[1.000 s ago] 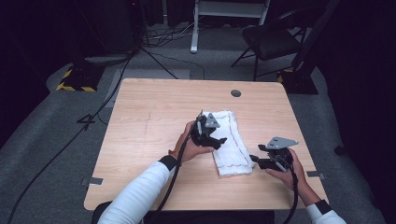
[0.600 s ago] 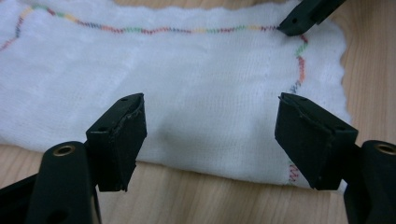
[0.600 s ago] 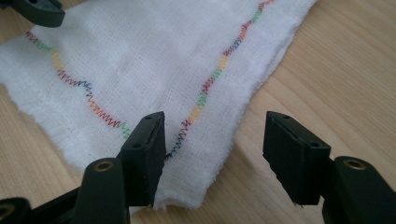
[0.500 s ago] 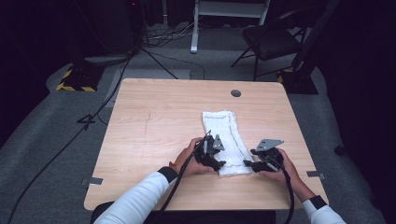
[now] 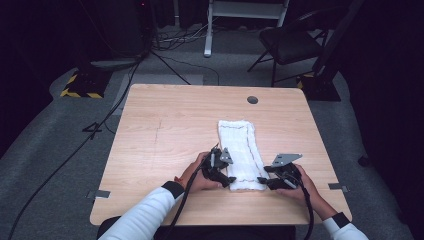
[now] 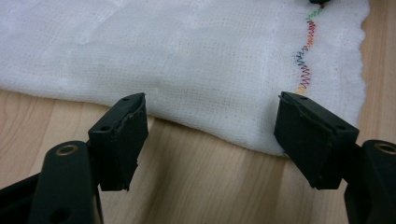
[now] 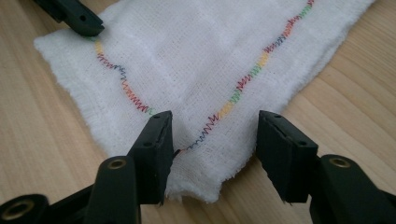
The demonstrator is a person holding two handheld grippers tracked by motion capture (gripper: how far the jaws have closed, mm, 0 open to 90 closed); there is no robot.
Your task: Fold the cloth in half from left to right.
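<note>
A white gauze cloth (image 5: 239, 147) with rainbow zigzag stitching lies flat as a long strip on the wooden table (image 5: 165, 130). My left gripper (image 5: 230, 179) is low at the cloth's near left edge. In the left gripper view the gripper (image 6: 211, 109) is open, with the cloth (image 6: 196, 56) edge lying between its jaws. My right gripper (image 5: 263, 181) is at the near right corner. In the right gripper view the gripper (image 7: 215, 123) is open and straddles the cloth (image 7: 201, 60) corner. The other gripper's jaw tip (image 7: 77, 17) rests on the cloth's far corner there.
A round cable hole (image 5: 252, 99) sits near the table's far edge. Beyond the table stand a dark chair (image 5: 290, 45) and a white frame (image 5: 245, 10), with cables on the grey floor. The table's near edge lies just behind both hands.
My left gripper came down from the cloth's middle to its near left edge. My right gripper shifted slightly left to the near right corner. The cloth lies flat.
</note>
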